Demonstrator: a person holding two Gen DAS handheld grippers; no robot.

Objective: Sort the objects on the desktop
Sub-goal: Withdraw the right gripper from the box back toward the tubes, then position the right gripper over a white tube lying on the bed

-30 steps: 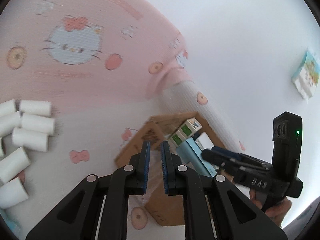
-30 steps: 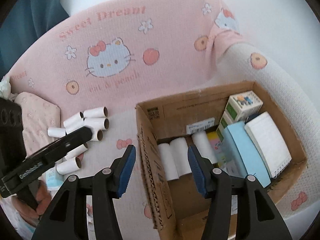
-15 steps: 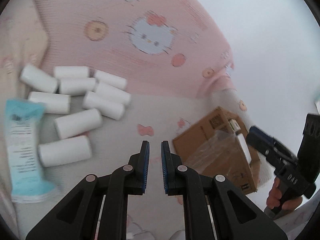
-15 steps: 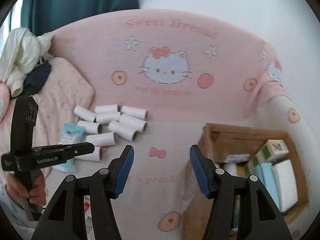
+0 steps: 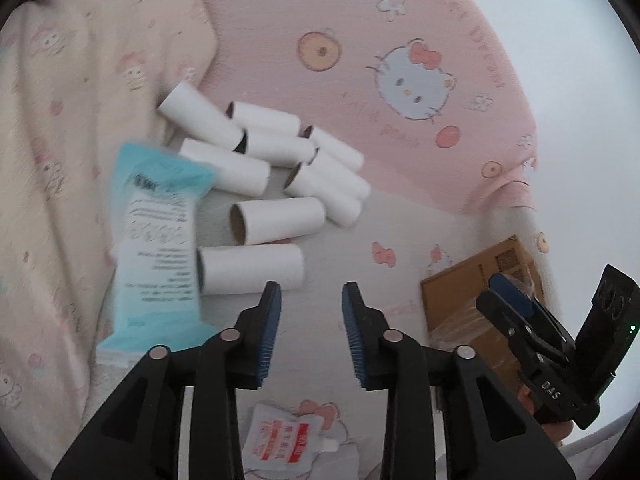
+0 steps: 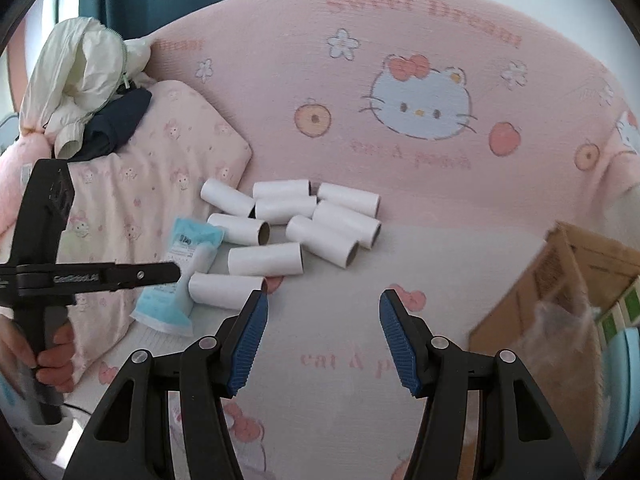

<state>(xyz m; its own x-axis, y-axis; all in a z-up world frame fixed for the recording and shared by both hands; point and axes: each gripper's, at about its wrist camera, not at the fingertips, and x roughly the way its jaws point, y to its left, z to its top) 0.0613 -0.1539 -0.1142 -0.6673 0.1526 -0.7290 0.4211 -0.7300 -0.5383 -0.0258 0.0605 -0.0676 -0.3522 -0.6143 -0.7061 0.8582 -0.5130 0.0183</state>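
- White paper rolls lie clustered on the pink cartoon-cat bedspread, beside a light-blue packet.
- Left gripper: jaws opening, nothing between them; the nearest roll lies just beyond its left finger.
- Right gripper: jaws apart, empty.
- Cardboard box sits at right, apart from the rolls.

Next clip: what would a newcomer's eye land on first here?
Probably the heap of white cardboard tubes lying on the pink cartoon-cat bedding, with a light-blue packet at its left edge. An open cardboard box sits at the right. Both hand-held grippers, left and right, hold nothing.
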